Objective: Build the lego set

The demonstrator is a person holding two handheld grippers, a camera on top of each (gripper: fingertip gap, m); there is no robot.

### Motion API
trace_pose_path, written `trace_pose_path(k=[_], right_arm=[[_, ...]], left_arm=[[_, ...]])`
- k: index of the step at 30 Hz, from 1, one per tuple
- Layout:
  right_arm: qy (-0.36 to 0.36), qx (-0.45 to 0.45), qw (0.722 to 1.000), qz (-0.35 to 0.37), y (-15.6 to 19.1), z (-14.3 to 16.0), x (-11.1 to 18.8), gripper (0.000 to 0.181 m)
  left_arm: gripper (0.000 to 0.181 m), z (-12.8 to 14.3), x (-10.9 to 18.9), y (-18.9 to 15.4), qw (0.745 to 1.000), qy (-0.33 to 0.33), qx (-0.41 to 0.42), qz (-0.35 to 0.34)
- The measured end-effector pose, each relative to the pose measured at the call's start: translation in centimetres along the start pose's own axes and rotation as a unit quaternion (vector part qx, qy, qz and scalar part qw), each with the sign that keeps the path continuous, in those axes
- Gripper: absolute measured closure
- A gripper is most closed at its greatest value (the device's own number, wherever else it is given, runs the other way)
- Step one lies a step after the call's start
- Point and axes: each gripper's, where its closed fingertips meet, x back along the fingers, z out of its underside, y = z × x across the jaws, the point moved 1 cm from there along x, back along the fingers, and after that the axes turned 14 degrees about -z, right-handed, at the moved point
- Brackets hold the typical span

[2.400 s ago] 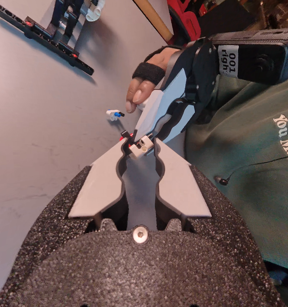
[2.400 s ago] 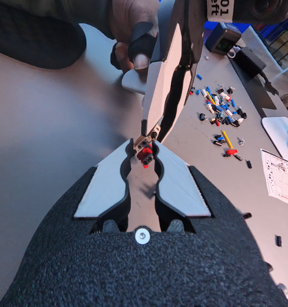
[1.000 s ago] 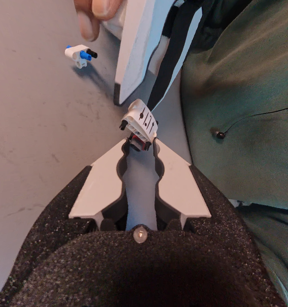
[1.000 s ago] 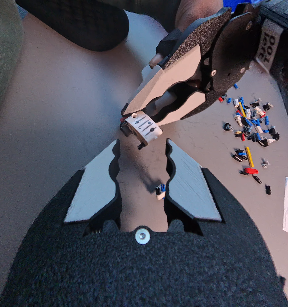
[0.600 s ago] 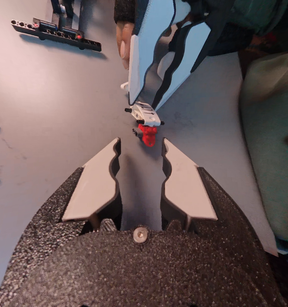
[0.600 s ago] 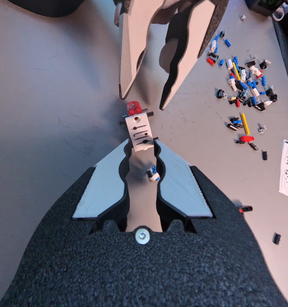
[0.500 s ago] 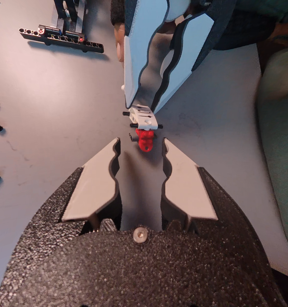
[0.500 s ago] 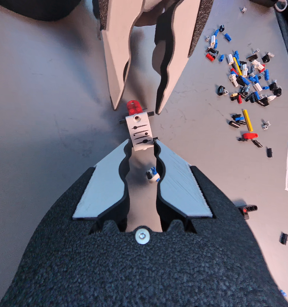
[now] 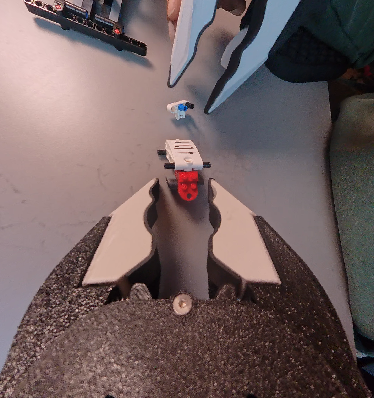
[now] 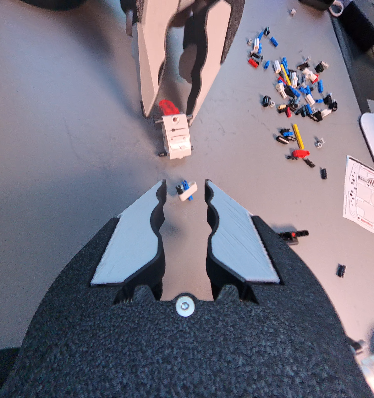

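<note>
grey table (image 9: 52,140), faint scuffs, even overhead light; dark gap past its edge (image 10: 354,71)

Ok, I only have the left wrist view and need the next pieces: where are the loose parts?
Observer: A pile of loose parts lies to the right of the white panel in the right wrist view.
Operator: Any axle among them?
Observer: Yes, a yellow axle lies at the pile's near edge, beside a red piece.
Operator: And the instructions?
Observer: A printed sheet lies flat at the right edge of that view.
</note>
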Motion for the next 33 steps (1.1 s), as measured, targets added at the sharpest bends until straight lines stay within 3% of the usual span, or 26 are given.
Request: trace_pose_path(k=[7, 12, 15, 20, 27, 33], right_arm=[[0.006, -0.025, 1.0, -0.007, -0.3, 1.5, 0.6, 0.151], [0.017, -0.019, 1.0, -0.013, 0.1, 1.4, -0.5, 0.151], [0.032, -0.013, 0.999, -0.002, -0.2, 1.8, -0.9, 0.157], [0.027, -0.019, 0.999, 0.001, -0.3, 1.6, -1.0, 0.17], [0.009, -0.055, 0.998, -0.001, -0.6, 1.4, -0.6, 0.172], [-0.029, -0.056, 0.998, 0.011, -0.8, 0.1, 0.3, 0.173]], left_arm=[[0.142, -0.2, 1.7, 0.6, 0.998, -0.028, -0.043, -0.034], [0.144, -0.2, 1.2, 0.3, 0.997, -0.014, -0.054, -0.048], [0.155, 0.1, 0.8, 0.2, 0.998, -0.007, -0.048, -0.048], [0.156, -0.4, 0.4, 0.8, 0.998, -0.018, -0.018, -0.057], [0.155, -1.3, -0.3, 1.4, 0.996, -0.035, 0.028, -0.082], [0.139, -2.0, 0.9, 1.7, 0.994, -0.065, 0.027, -0.087]])
